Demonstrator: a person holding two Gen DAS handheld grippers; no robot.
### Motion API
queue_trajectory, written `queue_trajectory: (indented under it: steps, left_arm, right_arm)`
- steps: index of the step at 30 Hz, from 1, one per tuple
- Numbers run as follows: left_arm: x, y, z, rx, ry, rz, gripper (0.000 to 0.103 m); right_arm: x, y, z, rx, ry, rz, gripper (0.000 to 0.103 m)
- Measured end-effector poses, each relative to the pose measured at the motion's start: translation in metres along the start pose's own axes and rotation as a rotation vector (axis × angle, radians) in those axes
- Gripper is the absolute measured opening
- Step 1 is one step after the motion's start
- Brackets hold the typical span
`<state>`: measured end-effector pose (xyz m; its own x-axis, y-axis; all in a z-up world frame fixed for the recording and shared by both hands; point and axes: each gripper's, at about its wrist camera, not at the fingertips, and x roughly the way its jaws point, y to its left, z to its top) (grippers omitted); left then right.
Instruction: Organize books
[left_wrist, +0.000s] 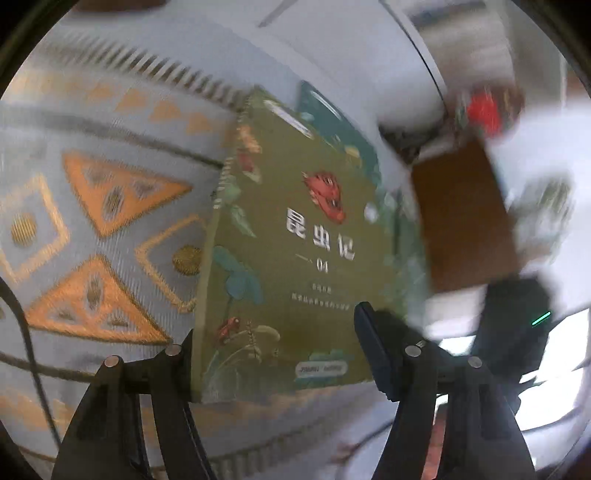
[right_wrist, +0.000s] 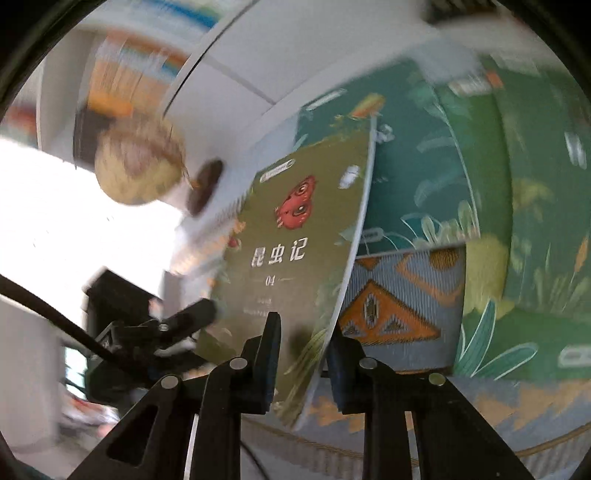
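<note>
Two grippers meet on one olive-green book (left_wrist: 295, 236), numbered 04 and bearing a red insect on its cover, which stands tilted on edge above a grey cloth (left_wrist: 92, 192) patterned with orange triangles and diamonds. From the left wrist view, the left gripper (left_wrist: 273, 354) has its jaws spread wide around the book's near lower edge; the left finger (left_wrist: 181, 354) lies against the spine side, while the right fingertip (left_wrist: 369, 332) rests in front of the cover, and whether it presses there cannot be told through the blur. Just behind the olive book, a teal-covered book (left_wrist: 332, 122) shows at the far edge, and a brown board (left_wrist: 465, 218) stands to the right. From the right wrist view, the right gripper (right_wrist: 301, 354) is clamped narrowly on the olive book's near lower corner, one pad on the cover and one on the back. To the left, the other gripper reaches in toward the cover's lower edge. To the right, more teal and green books with leaf designs (right_wrist: 424, 177) lie flat on the patterned cloth.
</note>
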<state>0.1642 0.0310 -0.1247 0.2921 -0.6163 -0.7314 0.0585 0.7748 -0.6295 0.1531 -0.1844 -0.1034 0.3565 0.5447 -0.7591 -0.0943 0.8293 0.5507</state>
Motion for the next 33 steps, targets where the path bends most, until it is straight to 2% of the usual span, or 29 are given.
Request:
queue_trajectory:
  steps: [3, 9, 11, 13, 23, 33]
  left_arm:
    - [0.002, -0.026, -0.007, 0.196, -0.018, 0.198, 0.065]
    - [-0.004, -0.056, -0.027, 0.410, -0.037, 0.309, 0.063]
    - [-0.006, -0.061, -0.035, 0.443, -0.021, 0.307, 0.063]
    - [-0.012, -0.062, -0.046, 0.438, -0.014, 0.273, 0.063]
    - [-0.037, -0.102, -0.123, 0.462, -0.046, 0.213, 0.063]
    - [-0.059, -0.132, -0.226, 0.432, -0.076, 0.218, 0.063]
  right_arm:
    - [0.000, 0.017, -0.003, -0.098, -0.006, -0.069, 0.022]
    - [-0.006, 0.031, -0.024, -0.315, 0.010, -0.198, 0.022]
    - [-0.011, 0.031, -0.034, -0.342, 0.016, -0.205, 0.022]
    - [-0.017, 0.031, -0.041, -0.341, 0.017, -0.198, 0.022]
    - [-0.078, 0.034, -0.116, -0.346, -0.003, -0.181, 0.022]
    - [-0.142, 0.026, -0.206, -0.379, 0.001, -0.169, 0.022]
